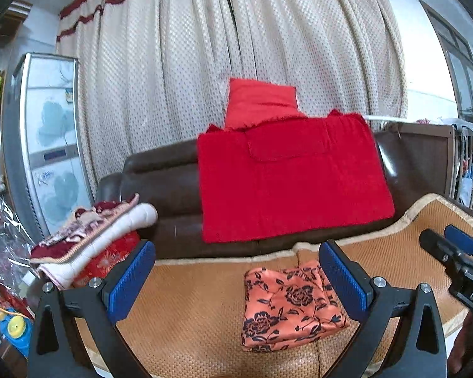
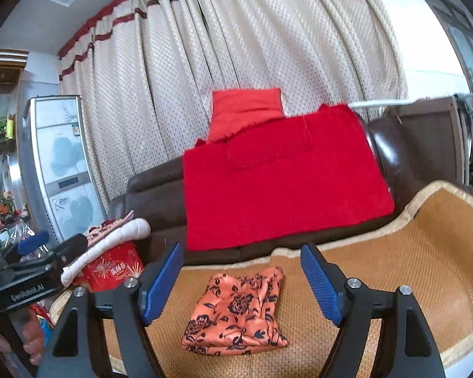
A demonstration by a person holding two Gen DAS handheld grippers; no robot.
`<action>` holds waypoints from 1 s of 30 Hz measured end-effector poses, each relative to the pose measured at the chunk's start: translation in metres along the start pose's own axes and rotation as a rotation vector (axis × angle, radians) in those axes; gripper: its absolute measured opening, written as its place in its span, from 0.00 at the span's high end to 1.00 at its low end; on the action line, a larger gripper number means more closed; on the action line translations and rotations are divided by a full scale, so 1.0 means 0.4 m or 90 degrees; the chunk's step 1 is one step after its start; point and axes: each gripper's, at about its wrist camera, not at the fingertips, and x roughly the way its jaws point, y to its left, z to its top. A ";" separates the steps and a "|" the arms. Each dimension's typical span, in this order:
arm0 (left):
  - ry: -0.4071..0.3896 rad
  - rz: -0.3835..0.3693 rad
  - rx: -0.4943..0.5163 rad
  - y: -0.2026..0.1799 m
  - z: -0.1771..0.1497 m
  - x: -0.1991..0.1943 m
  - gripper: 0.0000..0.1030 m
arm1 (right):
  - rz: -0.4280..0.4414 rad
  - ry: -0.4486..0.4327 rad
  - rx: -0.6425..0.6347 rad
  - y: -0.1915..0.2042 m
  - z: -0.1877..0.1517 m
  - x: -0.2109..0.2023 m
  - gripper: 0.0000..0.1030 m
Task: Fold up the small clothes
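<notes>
The fingers of the left gripper (image 1: 236,278) and right gripper (image 2: 241,278) are spread wide, holding nothing, above the orange flowered cloth (image 2: 236,313), which looks already folded on the woven mat (image 2: 410,267).

White lettering reading "GenRobot.AI" runs along the black body of the left gripper (image 2: 31,289), seen at the left edge of the right wrist view. In the left wrist view, the black body of the right gripper (image 1: 470,286) carries pale letters at the frame's right edge; only "DA" can be made out before the edge cuts them off. The red package (image 2: 110,271) under the folded blankets bears yellow characters among firework patterns, too small and blurred to read.
</notes>
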 end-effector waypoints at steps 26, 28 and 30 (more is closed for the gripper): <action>-0.060 -0.031 0.021 -0.069 0.051 -0.121 0.00 | -0.009 -0.131 -0.023 0.027 0.036 -0.155 0.14; -0.061 -0.033 0.025 -0.073 0.050 -0.122 0.00 | -0.009 -0.129 -0.020 0.025 0.034 -0.154 0.14; -0.061 -0.035 0.028 -0.076 0.049 -0.122 0.00 | -0.010 -0.128 -0.017 0.022 0.033 -0.151 0.14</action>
